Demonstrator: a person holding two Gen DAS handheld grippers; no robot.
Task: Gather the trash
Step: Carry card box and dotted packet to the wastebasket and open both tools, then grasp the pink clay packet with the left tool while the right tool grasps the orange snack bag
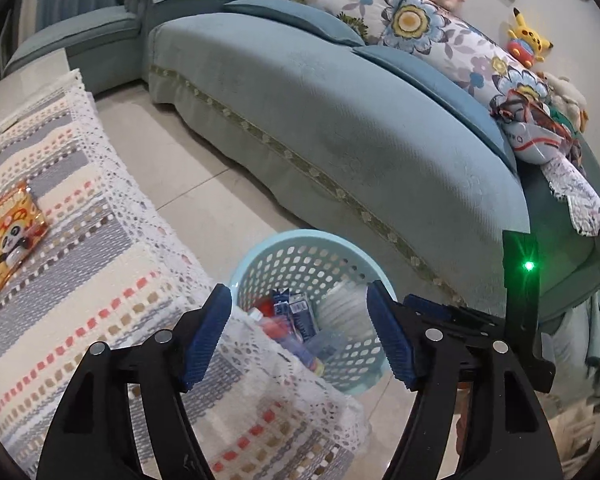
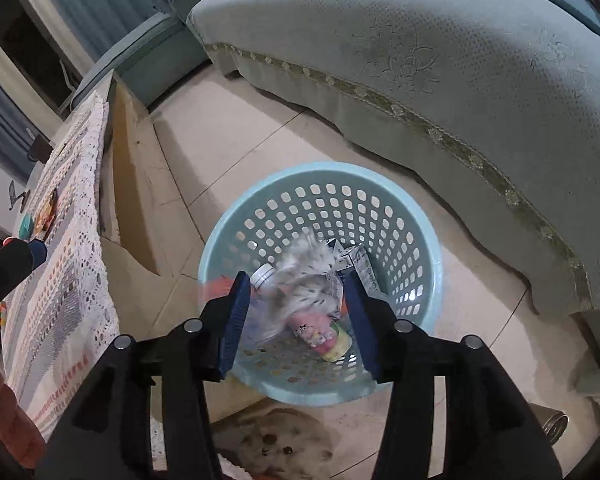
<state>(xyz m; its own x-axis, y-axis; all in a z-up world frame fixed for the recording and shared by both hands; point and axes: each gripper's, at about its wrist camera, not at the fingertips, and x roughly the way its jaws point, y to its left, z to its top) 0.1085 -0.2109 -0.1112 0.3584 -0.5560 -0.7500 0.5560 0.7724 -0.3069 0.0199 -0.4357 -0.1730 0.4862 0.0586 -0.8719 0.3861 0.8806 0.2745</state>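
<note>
Orange snack packet [image 1: 14, 232] is seen left of spread, empty left gripper [image 1: 300, 332]; right gripper [image 2: 296, 320], spread, is held over basket [image 2: 420, 216].

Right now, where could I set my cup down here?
On the striped tablecloth, in the open stretch between the orange snack packet and the left gripper. The tiled floor between table and sofa is bare too. The blue basket is crowded with trash.
</note>
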